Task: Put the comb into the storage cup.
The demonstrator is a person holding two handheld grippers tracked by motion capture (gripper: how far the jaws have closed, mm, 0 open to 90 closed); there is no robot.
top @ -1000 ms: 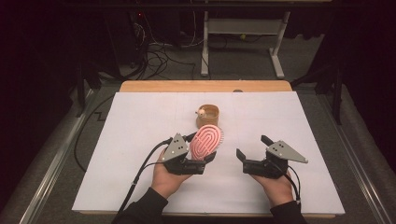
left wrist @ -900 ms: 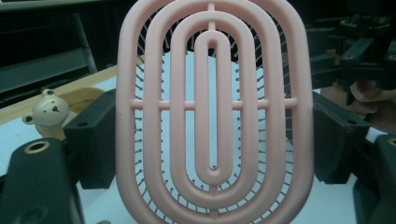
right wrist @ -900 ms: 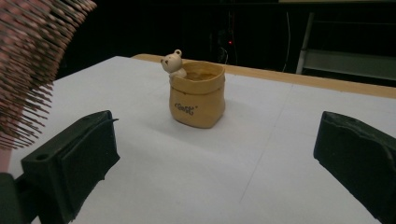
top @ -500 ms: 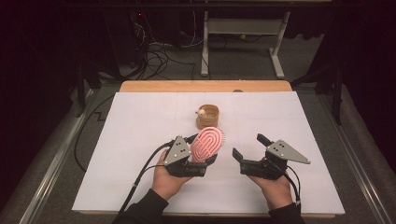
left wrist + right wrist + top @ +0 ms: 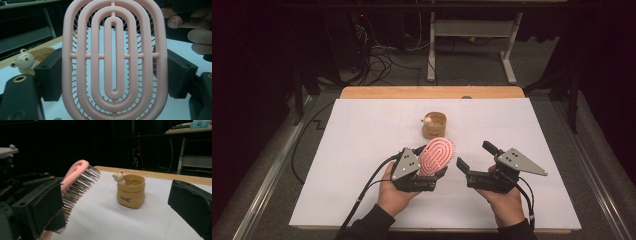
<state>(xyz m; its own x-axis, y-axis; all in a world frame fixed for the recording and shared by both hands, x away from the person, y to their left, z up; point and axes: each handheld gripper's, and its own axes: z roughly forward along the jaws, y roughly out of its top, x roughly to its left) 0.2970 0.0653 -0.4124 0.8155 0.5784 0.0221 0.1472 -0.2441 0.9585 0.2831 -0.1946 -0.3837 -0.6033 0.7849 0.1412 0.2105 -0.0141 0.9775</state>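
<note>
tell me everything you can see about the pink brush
The pink brush is an oval, plastic-looking hairbrush head. Its back is an open frame of nested oval rings joined by short cross bars, and thin dark bristles stick out of the other face. It is held off the table, tilted, between the jaws of the left gripper, which press on its two long edges. Its bristles face the right gripper, which stands apart from it.

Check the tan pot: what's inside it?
The tan pot has a small bear figure at its rim. In the right gripper view the inner wall shows, with no contents above it; the bottom is hidden by the front wall.
</note>
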